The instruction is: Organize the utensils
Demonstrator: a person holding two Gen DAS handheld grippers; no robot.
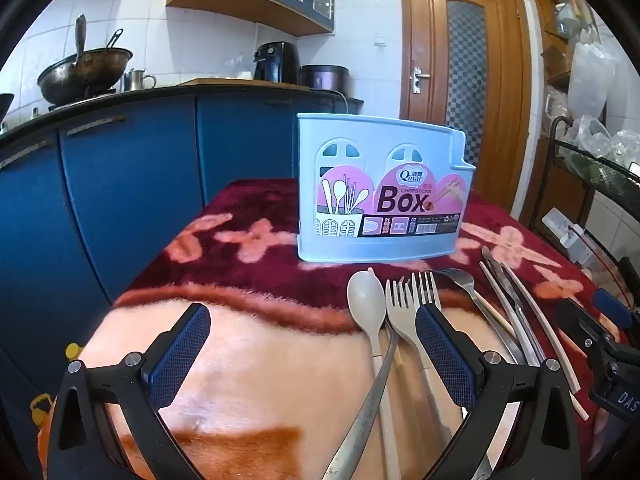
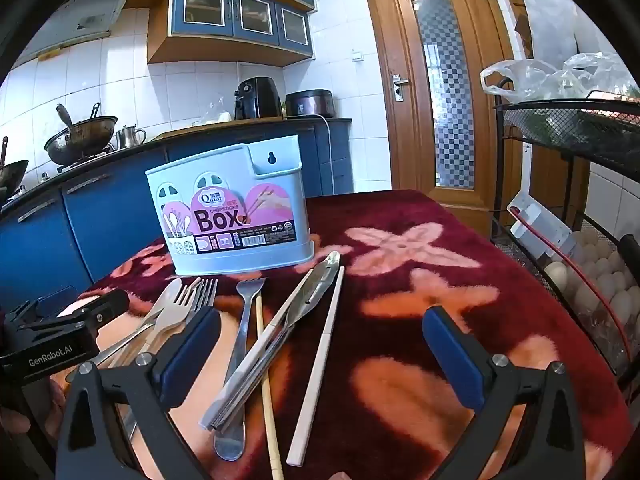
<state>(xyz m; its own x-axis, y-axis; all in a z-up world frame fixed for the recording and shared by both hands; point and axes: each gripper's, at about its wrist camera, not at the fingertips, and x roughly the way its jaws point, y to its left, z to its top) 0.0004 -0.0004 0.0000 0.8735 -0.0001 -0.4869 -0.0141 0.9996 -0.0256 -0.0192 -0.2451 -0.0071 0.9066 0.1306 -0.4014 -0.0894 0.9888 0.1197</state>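
Observation:
A light blue chopsticks box (image 1: 380,192) with a pink label stands upright on the red flowered blanket; it also shows in the right wrist view (image 2: 236,216). In front of it lie a beige spoon (image 1: 366,300), beige forks (image 1: 400,312), a metal fork (image 2: 246,312), metal tongs (image 2: 288,320), a white chopstick (image 2: 324,348) and a wooden chopstick (image 2: 264,372). My left gripper (image 1: 312,336) is open, empty, just left of the spoon and forks. My right gripper (image 2: 320,340) is open and empty above the tongs and chopsticks.
Blue kitchen cabinets (image 1: 120,184) with a wok (image 1: 84,76) on the counter stand left and behind. A wooden door (image 2: 440,80) is at the back. A black wire rack (image 2: 580,128) with eggs (image 2: 600,280) and bags stands close on the right.

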